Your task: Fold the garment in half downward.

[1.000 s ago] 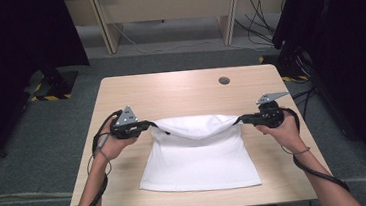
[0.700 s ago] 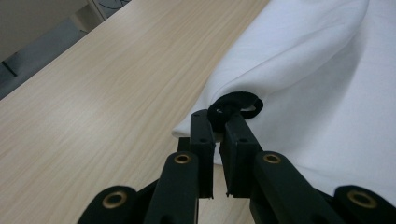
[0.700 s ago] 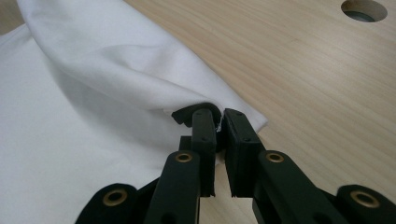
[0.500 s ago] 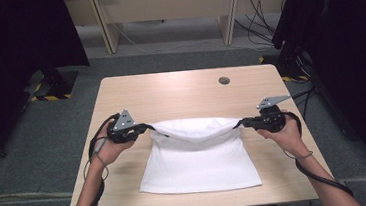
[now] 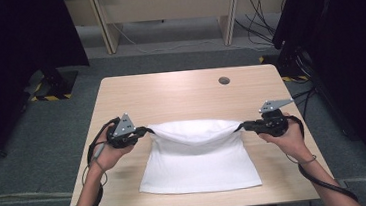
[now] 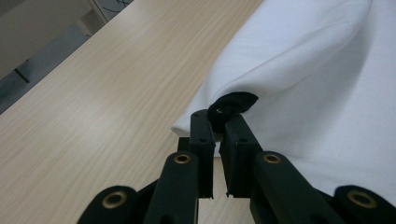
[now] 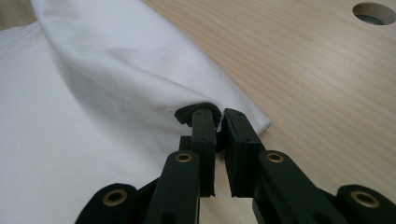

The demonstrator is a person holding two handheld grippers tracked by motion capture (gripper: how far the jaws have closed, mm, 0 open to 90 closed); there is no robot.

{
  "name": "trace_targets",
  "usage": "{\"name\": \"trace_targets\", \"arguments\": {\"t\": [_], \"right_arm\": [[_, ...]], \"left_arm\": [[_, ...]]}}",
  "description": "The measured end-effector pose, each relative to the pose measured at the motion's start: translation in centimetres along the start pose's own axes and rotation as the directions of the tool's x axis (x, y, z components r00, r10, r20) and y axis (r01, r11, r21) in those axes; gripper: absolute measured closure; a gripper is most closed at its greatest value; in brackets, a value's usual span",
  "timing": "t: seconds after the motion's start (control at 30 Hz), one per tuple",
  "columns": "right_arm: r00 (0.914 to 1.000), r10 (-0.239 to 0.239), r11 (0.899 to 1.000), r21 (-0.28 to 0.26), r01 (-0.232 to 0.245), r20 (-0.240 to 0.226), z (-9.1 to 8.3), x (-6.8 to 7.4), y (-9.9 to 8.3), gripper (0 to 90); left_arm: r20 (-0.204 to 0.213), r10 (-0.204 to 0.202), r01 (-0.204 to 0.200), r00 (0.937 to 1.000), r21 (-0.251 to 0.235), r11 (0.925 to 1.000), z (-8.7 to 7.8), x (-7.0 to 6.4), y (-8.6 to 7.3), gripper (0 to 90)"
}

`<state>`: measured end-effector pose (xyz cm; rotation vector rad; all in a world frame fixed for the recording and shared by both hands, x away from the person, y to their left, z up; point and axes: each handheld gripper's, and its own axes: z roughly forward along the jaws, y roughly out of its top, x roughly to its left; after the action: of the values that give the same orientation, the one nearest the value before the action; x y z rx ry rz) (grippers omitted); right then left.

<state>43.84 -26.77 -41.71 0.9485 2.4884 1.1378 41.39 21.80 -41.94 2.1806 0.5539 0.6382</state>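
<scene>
White cloth [image 5: 198, 162] lies on the wooden worktop [image 5: 180, 90], centred and toward the 6 o'clock edge in the high view; near hem flat on the wood, far edge lifted and doubled back toward the person, so a soft rounded fold runs across the top between the two tools. Left gripper [image 5: 143, 132] sits at about 9 o'clock of the cloth, jaws closed on the cloth's far-left corner. In the left gripper view [image 6: 224, 112] the jaws are pinched together with a small bunch of fabric at the tips, cloth [image 6: 317, 84] draping away to the right and the bare worktop [image 6: 102, 102] to the left. Right gripper [image 5: 243, 126] sits at about 3 o'clock of the cloth, jaws closed on the far-right corner. In the right gripper view [image 7: 212, 116] the tips clamp the fabric edge, cloth [image 7: 93, 116] spreading left, worktop [image 7: 317, 84] to the right. Both corners are held just above the surface, fabric sagging slightly between them. Round cable hole [image 5: 224, 81] in the worktop lies at roughly 1 o'clock of the cloth, well apart from it; same hole [image 7: 376, 11] is at the top right of the right gripper view. Person's hands wrap each tool, forearms entering from 6 o'clock, cables trailing back along them
</scene>
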Motion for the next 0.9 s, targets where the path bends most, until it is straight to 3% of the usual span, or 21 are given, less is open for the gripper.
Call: {"name": "trace_targets", "arguments": {"t": [0.47, 0.9], "right_arm": [[0.9993, -0.035, 0.999, 0.003, 0.035, -0.009, -0.6, 1.3, -0.5, 83.6], [0.9985, -0.048, 0.999, 0.011, 0.048, -0.025, -0.9, 2.3, -1.4, 83.6]], "left_arm": [[0.005, 0.03, -0.03, 0.9995, 0.008, 0.9995, -0.7, -1.5, -0.3, 83.0], [0.02, 0.031, -0.031, 0.9993, 0.013, 0.9994, -1.4, -2.4, -1.1, 82.9]]}}
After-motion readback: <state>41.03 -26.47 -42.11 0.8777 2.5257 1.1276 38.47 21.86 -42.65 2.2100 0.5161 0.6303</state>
